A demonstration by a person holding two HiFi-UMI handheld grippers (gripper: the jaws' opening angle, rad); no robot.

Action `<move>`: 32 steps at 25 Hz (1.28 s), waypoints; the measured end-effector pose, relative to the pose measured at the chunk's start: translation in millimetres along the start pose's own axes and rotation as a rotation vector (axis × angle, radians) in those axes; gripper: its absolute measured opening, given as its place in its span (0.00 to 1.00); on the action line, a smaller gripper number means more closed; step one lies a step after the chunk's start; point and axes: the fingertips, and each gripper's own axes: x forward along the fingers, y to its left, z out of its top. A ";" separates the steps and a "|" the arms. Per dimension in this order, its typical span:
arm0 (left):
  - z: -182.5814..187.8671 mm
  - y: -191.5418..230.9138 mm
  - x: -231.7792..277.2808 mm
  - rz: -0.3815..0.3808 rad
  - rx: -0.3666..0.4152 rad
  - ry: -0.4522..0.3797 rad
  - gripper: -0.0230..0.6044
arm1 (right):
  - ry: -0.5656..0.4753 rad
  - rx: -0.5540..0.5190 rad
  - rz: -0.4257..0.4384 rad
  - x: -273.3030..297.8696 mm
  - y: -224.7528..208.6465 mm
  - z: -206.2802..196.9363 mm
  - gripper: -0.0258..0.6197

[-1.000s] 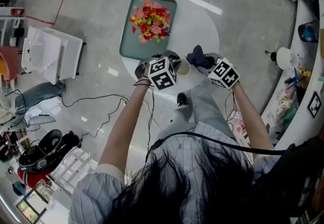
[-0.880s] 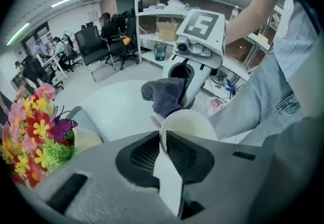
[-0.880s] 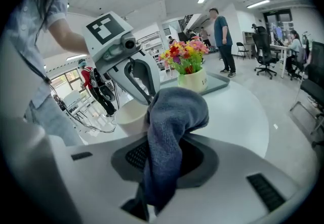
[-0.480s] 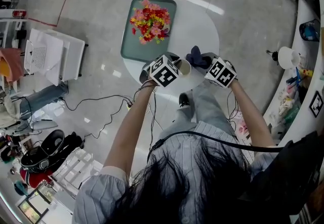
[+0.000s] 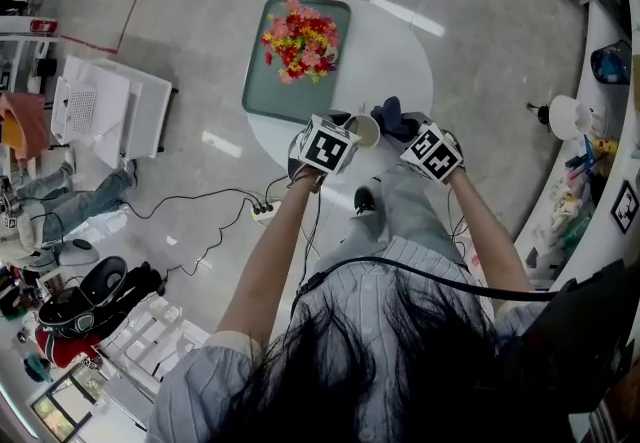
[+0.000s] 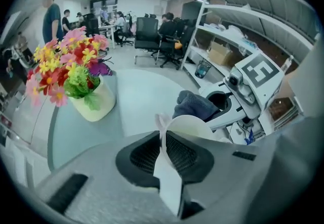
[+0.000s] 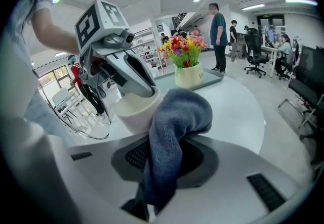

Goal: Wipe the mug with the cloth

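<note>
A cream mug [image 5: 362,131] hangs over the near edge of the round white table [image 5: 385,51]. My left gripper [image 6: 163,142] is shut on the mug's wall [image 6: 167,172], one jaw inside and one outside. My right gripper [image 7: 164,152] is shut on a dark blue cloth [image 7: 174,117], whose bunched top rests against the mug [image 7: 135,110] at its rim. In the head view the left gripper [image 5: 345,136] and right gripper [image 5: 410,136] face each other, with the cloth [image 5: 395,118] between them.
A grey-green tray [image 5: 262,81] holds a pot of red, pink and yellow flowers [image 5: 297,36] at the table's far left. Cables [image 5: 200,221] trail over the floor on the left. Office chairs [image 6: 149,36] and standing people are in the background.
Both grippers have shifted slightly, the left one to the right and the right one nearer to me. Mug and cloth stay together and held.
</note>
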 end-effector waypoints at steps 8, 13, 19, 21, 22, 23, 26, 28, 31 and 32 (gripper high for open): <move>-7.5 4.8 -9.5 0.086 -0.225 -0.048 0.11 | -0.003 0.049 -0.056 -6.9 7.0 -11.6 0.20; -12.9 5.3 -13.2 0.153 -0.346 -0.076 0.11 | -0.009 0.075 -0.081 -10.0 14.9 -18.8 0.20; -21.2 1.1 -14.9 0.204 -0.563 -0.129 0.11 | -0.018 0.127 -0.099 -15.2 22.8 -28.9 0.20; -24.8 1.6 -16.4 0.220 -0.666 -0.158 0.11 | -0.023 0.141 -0.101 -16.1 25.1 -29.6 0.20; -26.7 2.2 -17.2 0.227 -0.722 -0.175 0.11 | -0.023 0.145 -0.102 -16.2 25.8 -29.7 0.20; -28.6 2.7 -17.9 0.236 -0.780 -0.193 0.11 | -0.023 0.147 -0.104 -16.2 26.4 -29.8 0.20; -32.9 2.2 -19.1 0.259 -0.914 -0.236 0.11 | -0.023 0.150 -0.106 -15.9 27.8 -30.3 0.20; -33.0 1.6 -19.0 0.277 -0.936 -0.242 0.11 | -0.022 0.154 -0.109 -16.4 27.9 -31.3 0.20; -30.3 2.6 -18.5 0.291 -0.876 -0.226 0.11 | -0.019 0.163 -0.115 -16.0 27.1 -32.7 0.20; -29.1 2.5 -18.1 0.287 -0.841 -0.214 0.11 | -0.018 0.166 -0.116 -15.6 27.0 -32.6 0.20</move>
